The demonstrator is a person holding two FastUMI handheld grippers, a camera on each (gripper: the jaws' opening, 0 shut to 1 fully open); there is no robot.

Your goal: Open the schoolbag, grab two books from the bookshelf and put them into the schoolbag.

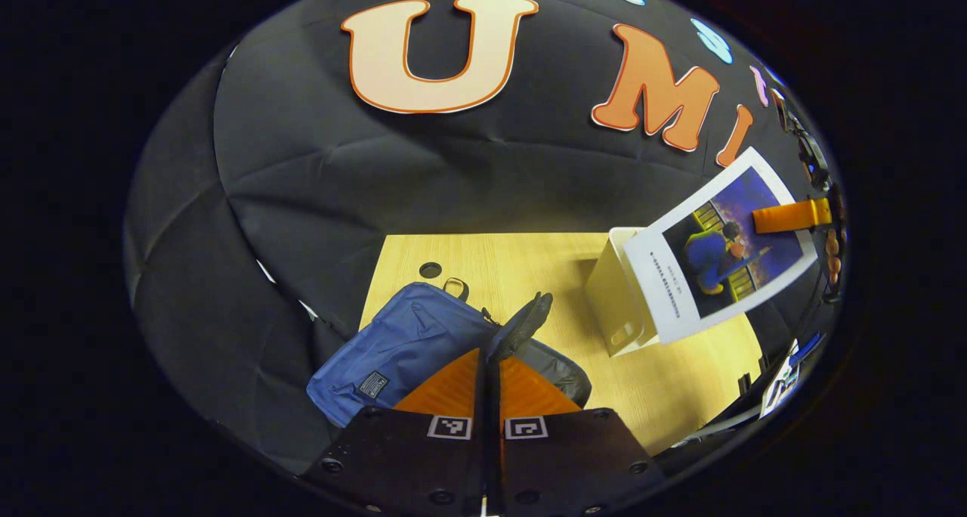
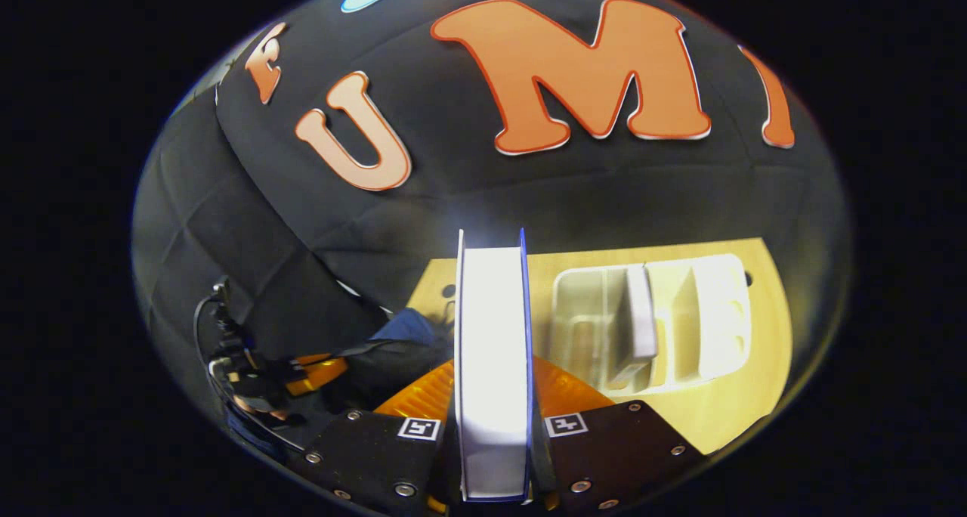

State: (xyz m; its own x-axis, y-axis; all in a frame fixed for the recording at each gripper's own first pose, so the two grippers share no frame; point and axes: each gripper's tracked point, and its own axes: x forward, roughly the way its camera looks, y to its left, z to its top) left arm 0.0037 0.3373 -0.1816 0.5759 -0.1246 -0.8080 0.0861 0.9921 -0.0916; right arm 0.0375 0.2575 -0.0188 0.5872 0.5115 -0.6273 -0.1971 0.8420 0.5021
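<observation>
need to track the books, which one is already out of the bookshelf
The blue-covered book, clamped spine-up in the right tool above the table. The other white book is in the white bookshelf, leaning between its dividers.

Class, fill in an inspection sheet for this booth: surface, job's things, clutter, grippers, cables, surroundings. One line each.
Surface: light wooden table with a round hole near its back edge.
Job's things: blue schoolbag lying on the table, its flap lifted; white bookshelf with one book left standing in it; a second book held in the air.
Clutter: nothing seen.
Grippers: left gripper pinches the schoolbag's flap; right gripper clamps the second book by its covers.
Cables: dark cables beside the left gripper, seen in the right gripper view.
Surroundings: black cloth wall behind the table.
</observation>
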